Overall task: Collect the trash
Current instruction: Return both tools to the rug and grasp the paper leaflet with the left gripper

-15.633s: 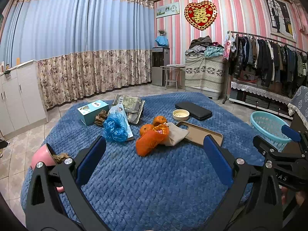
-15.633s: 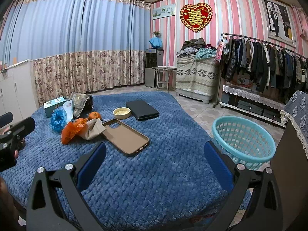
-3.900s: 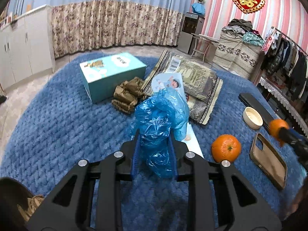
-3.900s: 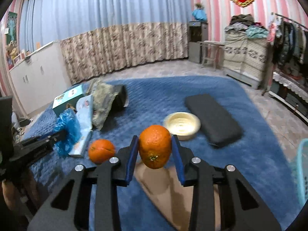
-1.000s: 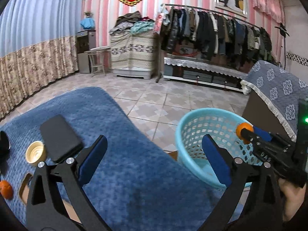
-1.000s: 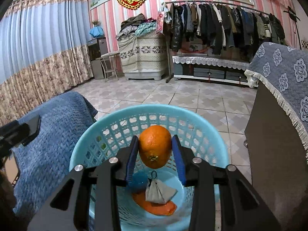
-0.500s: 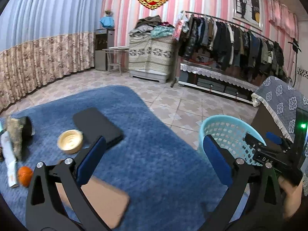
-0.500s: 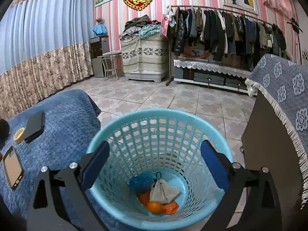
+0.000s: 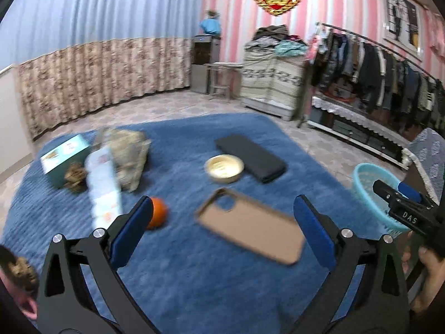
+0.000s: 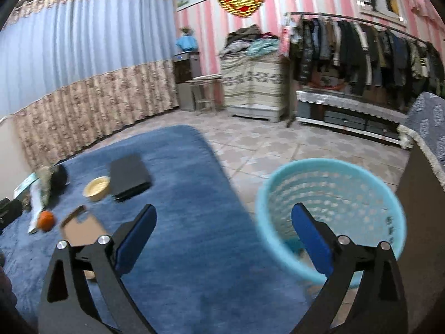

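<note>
Left gripper (image 9: 222, 225) is hanging over the blue blanket (image 9: 194, 264), jaws spread wide, nothing between the blue pads. Right gripper (image 10: 222, 236) is also gaping wide and carrying nothing, hovering at the blanket edge with the turquoise basket (image 10: 331, 167) just behind its right finger.

Basket is sitting on the tiled floor (image 10: 264, 144) beside the blanket; its mesh wall is showing, but the bottom is blurred and mostly hidden by the finger, so contents cannot be made out. In the left view the basket (image 9: 367, 183) is sitting at far right, partly behind the other gripper.

One orange (image 9: 158, 217) is lying on the blanket, just behind the left gripper's left pad; the right view is showing the orange (image 10: 46, 220) far left.

Small cream bowl (image 9: 224, 167) is sitting upright, touching or just beside a flat black case (image 9: 250, 157); the bowl's inside is looking plain. Tan phone case (image 9: 250, 231) is lying hollow side up between the left gripper's fingers, further out. Teal box (image 9: 65, 158) is resting at the far left, with a brown crumpled wad (image 9: 74, 177) against it and a white printed packet (image 9: 104, 186) beside a folded camouflage cloth (image 9: 128, 153).
</note>
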Available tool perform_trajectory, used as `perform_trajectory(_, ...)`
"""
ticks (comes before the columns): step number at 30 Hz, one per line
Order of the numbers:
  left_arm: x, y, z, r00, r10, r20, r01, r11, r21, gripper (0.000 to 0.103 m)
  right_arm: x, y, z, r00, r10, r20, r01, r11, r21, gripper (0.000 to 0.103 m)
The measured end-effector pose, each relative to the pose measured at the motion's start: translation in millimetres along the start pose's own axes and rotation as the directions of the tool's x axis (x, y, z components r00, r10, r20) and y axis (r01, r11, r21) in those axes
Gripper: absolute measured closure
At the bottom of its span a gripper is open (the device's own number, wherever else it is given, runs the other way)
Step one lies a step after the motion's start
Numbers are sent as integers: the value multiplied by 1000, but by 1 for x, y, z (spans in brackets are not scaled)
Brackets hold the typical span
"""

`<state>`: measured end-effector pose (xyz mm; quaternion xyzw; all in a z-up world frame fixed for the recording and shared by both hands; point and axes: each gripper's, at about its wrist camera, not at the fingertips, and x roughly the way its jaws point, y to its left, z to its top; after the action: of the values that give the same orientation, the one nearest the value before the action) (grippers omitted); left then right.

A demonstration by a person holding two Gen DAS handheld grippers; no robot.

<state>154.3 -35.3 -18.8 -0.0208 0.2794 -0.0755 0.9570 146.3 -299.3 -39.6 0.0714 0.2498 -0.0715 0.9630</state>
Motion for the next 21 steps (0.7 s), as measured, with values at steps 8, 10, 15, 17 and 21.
perform_trajectory(8, -2, 63, -21, 992, 119, -49, -120, 992, -24, 6, 1, 84, -24, 992, 119, -47, -124, 983, -134, 8)
perform_trajectory(10, 3, 82, -24, 990, 123, -74, -128, 990, -64, 6, 2, 95, -27, 990, 132, -56, -139, 977, -161, 8)
perform_trajectory(15, 18, 117, -31, 982, 143, -127, -158, 980, -117, 6, 8, 113, -33, 986, 148, -78, -160, 969, -188, 8)
perform_trajectory(17, 24, 124, -31, 978, 163, -134, -178, 978, -112, 6, 11, 118, -36, 985, 148, -87, -162, 968, -192, 8)
perform_trajectory(21, 36, 137, -26, 972, 188, -139, -205, 971, -123, 6, 21, 121, -40, 983, 149, -107, -167, 968, -186, 8)
